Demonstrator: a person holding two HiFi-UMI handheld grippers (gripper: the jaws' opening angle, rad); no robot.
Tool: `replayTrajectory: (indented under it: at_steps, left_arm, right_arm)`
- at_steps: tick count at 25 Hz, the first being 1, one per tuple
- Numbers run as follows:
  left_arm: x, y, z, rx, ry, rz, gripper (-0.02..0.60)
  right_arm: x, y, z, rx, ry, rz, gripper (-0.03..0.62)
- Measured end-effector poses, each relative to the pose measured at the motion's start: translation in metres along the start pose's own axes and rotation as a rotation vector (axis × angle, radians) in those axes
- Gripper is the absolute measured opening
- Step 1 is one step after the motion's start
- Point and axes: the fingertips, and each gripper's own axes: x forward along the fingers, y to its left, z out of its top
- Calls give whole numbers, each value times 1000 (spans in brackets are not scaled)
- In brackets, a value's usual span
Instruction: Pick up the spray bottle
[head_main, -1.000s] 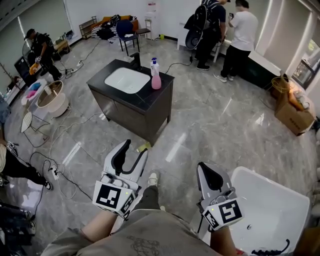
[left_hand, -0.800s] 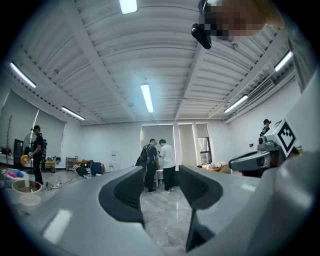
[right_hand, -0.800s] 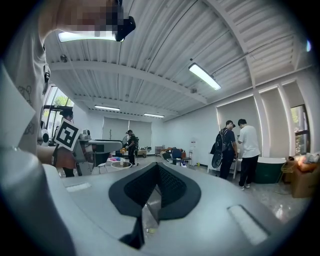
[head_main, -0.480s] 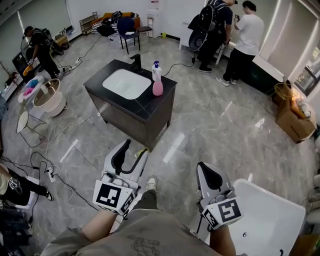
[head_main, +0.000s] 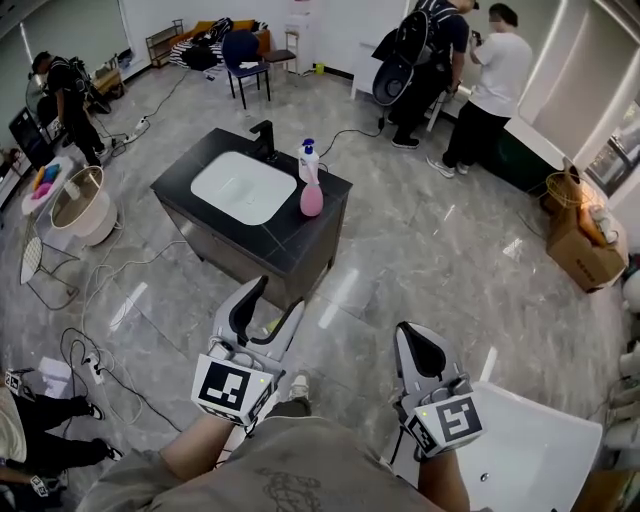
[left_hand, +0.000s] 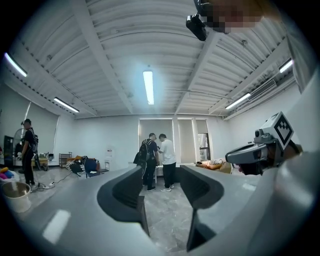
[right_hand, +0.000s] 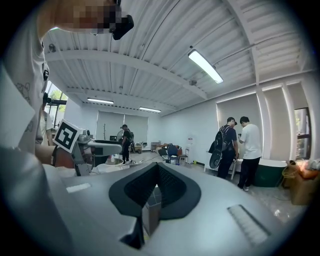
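Spray bottle (head_main: 311, 186) seen upright on dark vanity (head_main: 287, 237), far ahead, well apart from both grippers. Left gripper (head_main: 270, 303) jaws held apart, empty; right gripper (head_main: 420, 348) jaws pressed together.

Bright ceiling strip lights (left_hand: 148, 87); glossy floor (head_main: 420, 250) glare; fisheye-warped edges.
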Motion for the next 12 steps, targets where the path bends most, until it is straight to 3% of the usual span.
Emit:
replayTrajectory:
  at_steps: [3, 12]
  left_arm:
    - [23, 19, -9, -4, 42, -12, 228]
    - [77, 67, -11, -1, 6, -73, 233]
  right_arm:
    - [29, -9, 2, -1, 10, -9, 28]
    - [111, -19, 7, 10, 26, -14, 28]
